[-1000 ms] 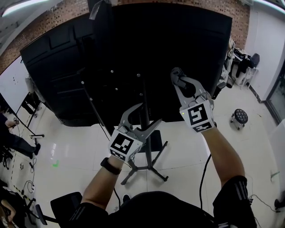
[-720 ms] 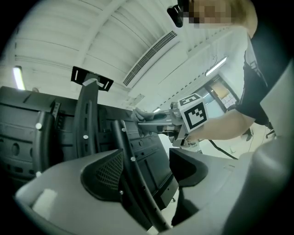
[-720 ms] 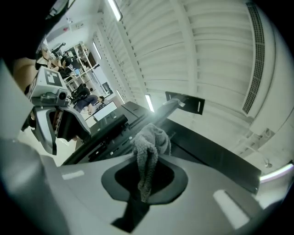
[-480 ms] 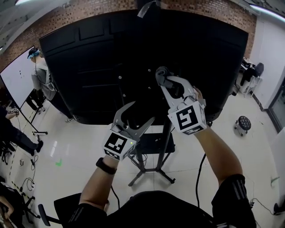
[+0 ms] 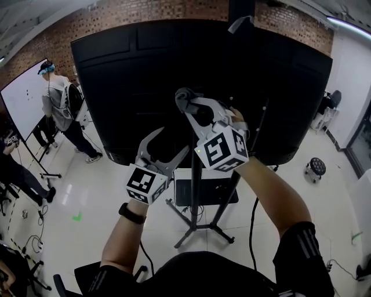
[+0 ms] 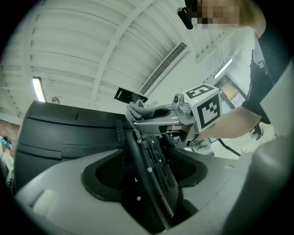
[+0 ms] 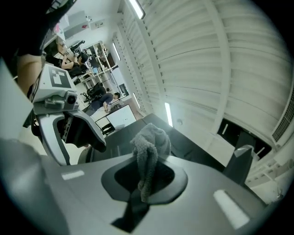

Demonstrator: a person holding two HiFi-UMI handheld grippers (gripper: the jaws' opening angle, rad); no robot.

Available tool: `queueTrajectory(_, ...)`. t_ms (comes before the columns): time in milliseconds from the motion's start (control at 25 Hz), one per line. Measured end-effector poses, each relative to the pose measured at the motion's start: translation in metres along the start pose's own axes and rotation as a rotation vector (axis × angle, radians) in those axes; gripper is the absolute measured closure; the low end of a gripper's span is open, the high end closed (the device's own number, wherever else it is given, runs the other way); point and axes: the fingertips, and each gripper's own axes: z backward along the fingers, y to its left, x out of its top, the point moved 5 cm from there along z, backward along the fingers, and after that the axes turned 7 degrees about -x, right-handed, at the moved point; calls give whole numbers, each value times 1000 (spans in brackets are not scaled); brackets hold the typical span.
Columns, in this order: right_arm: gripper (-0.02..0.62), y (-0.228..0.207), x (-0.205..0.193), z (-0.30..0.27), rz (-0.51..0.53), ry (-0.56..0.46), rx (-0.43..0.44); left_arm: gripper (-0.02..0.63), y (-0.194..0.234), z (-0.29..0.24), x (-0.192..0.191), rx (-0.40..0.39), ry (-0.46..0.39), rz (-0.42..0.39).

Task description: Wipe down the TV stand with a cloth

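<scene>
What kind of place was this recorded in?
Probably a lab or office-style workspace: a brick wall at the back, a whiteboard on the left, a glossy tiled floor, and a large TV on a TV stand.

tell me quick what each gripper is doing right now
Left gripper: open, gripping nothing.
Right gripper: closed on the grey cloth.

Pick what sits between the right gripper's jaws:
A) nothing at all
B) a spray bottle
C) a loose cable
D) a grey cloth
D: the right gripper view shows a grey cloth pinched in the jaws of the right gripper, its bunched end sticking out past them.
</scene>
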Motion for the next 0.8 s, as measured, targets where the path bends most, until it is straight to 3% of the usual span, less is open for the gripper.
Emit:
queueTrajectory(360,572,57,30,-96,83,100,55,273,73,53,-19,49,45,-9)
queueTrajectory(800,574,104,30,-166,303,223,123,273,107,84,-50,67,101,59)
